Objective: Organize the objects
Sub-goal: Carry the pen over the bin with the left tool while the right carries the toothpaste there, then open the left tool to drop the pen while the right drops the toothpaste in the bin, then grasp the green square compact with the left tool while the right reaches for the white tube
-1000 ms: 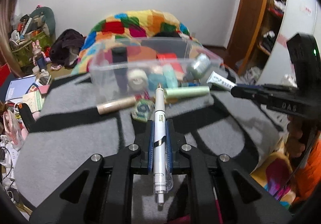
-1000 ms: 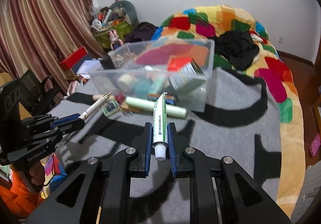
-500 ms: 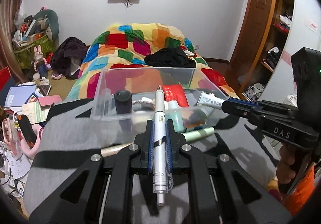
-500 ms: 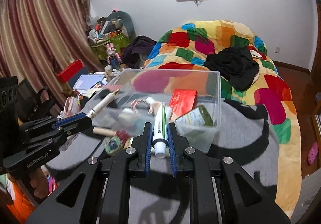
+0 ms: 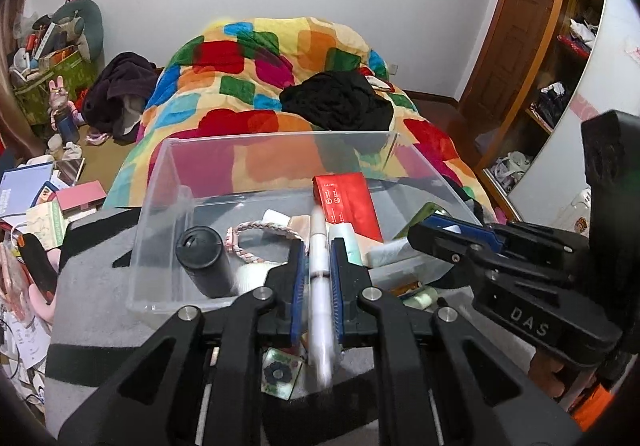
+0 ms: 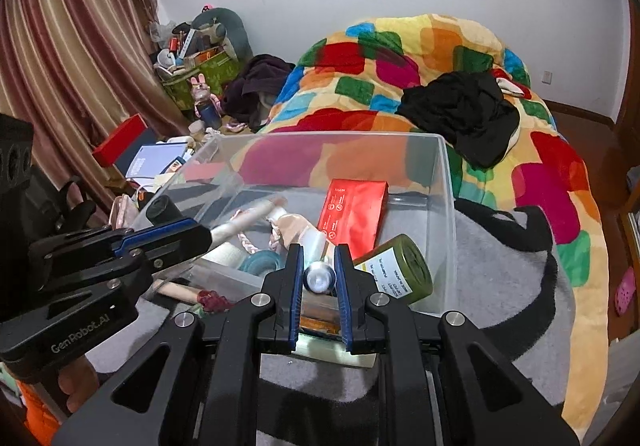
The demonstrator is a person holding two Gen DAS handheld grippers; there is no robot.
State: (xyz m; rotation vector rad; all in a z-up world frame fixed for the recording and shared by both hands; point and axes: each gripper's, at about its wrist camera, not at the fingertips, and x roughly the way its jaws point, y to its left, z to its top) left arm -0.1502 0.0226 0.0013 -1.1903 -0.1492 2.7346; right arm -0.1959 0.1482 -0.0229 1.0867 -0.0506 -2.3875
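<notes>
A clear plastic bin stands on the grey blanket and holds a red packet, a black bottle, a green jar and a braided band. My left gripper is shut on a white pen, whose tip reaches over the bin's near wall. My right gripper is shut on a white tube, tilted nose-down over the bin. Each gripper also shows in the other's view: the right one and the left one.
A green tube, a beige tube and a small square tin lie on the blanket in front of the bin. A colourful quilt with black clothes lies behind. Clutter covers the floor at left.
Both grippers have risen and moved forward over the bin's near wall. The pen and the tube now tilt down into the bin.
</notes>
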